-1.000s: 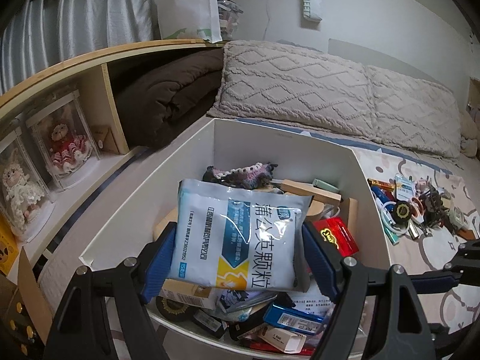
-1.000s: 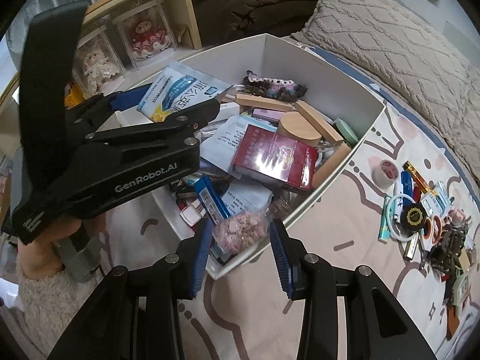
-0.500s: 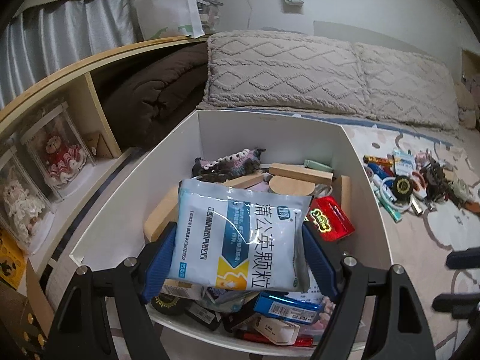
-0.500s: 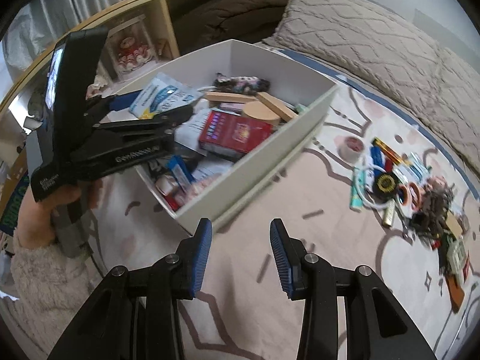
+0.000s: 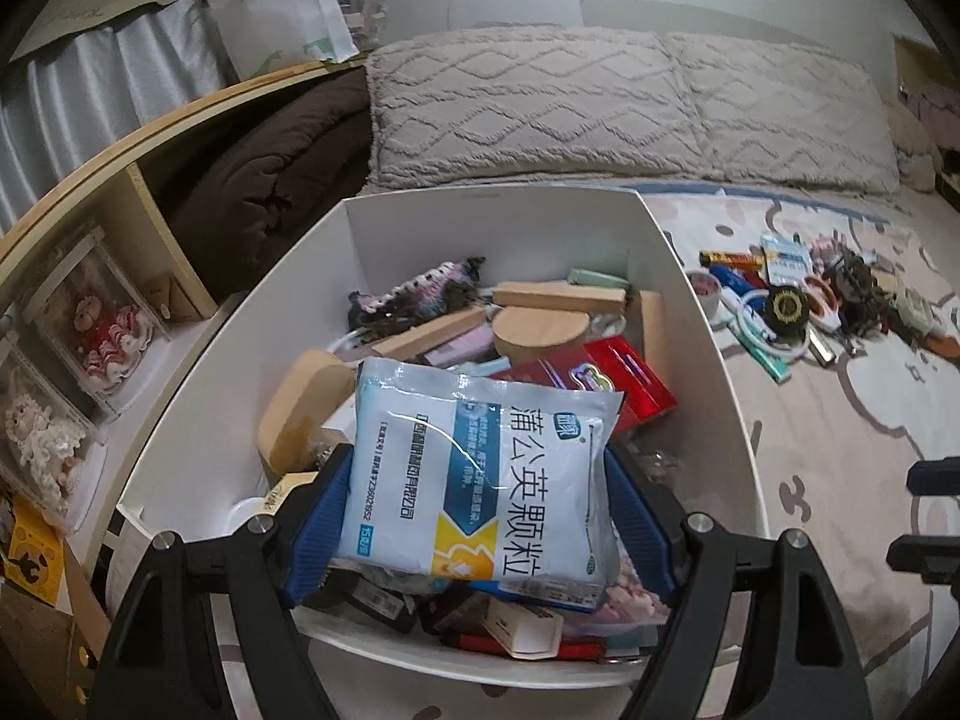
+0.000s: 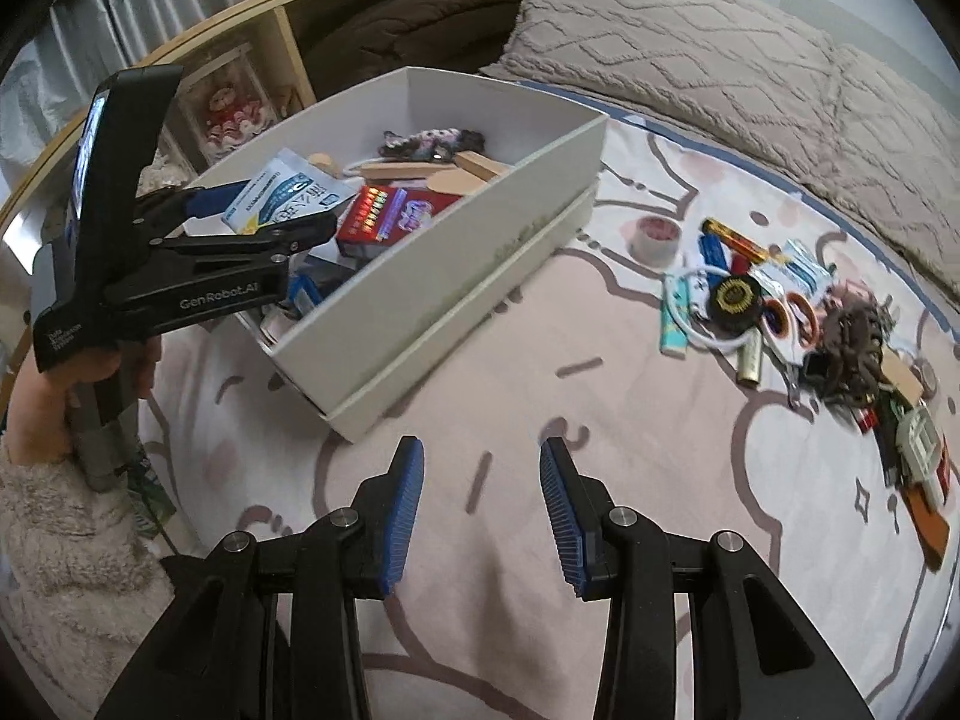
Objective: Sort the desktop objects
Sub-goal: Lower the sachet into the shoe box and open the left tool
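Blue-white sachet [image 5: 480, 474] between left tool [image 5: 477, 531] pads

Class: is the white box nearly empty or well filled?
Well filled: the white box holds wooden blocks, a red packet and many small items.

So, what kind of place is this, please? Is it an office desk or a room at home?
Most likely a bedroom at home, not an office. The white box sits on a printed bedsheet with textured pillows behind it, and a wooden shelf beside the bed holds dolls in clear cases.
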Demonstrator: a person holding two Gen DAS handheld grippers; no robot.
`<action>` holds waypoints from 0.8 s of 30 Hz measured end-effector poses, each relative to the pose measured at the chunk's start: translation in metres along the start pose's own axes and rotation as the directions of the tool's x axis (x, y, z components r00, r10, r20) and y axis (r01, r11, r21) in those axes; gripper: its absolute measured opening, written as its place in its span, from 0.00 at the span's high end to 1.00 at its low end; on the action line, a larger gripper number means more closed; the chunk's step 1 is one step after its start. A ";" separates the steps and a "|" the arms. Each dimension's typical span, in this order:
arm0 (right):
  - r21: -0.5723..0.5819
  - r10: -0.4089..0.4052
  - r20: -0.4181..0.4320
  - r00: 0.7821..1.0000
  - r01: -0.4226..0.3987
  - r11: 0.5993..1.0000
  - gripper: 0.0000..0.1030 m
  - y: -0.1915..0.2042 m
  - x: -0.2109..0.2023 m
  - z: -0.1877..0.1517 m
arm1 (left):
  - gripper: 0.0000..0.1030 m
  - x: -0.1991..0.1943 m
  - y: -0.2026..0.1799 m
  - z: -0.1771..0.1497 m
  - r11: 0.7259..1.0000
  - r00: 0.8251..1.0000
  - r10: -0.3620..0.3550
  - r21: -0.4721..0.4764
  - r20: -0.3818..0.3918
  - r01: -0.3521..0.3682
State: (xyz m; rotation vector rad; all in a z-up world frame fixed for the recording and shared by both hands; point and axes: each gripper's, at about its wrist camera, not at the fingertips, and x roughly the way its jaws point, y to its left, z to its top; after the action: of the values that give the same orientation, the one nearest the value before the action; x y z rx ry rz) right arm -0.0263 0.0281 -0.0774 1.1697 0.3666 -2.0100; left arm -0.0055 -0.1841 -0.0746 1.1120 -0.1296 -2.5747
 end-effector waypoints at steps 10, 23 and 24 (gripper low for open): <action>0.047 -0.025 -0.012 1.000 0.026 0.999 0.61 -0.016 0.002 -0.014 | 0.21 0.000 -0.001 -0.005 1.000 1.000 -0.021 -0.002 -0.019 0.021; 0.027 -0.039 -0.025 0.999 0.040 0.999 0.61 -0.008 0.006 -0.012 | 0.11 -0.005 -0.005 -0.007 1.000 0.999 -0.027 0.002 -0.028 0.027; 0.026 -0.040 -0.026 0.999 0.040 0.999 0.61 -0.008 0.006 -0.011 | 0.09 -0.004 -0.005 -0.008 1.000 1.000 -0.008 0.008 -0.027 0.008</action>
State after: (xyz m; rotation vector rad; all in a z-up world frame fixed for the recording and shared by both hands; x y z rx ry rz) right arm -0.0267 0.0367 -0.0896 1.2139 0.3802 -2.0417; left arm 0.0014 -0.1773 -0.0778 1.1523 -0.1292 -2.5674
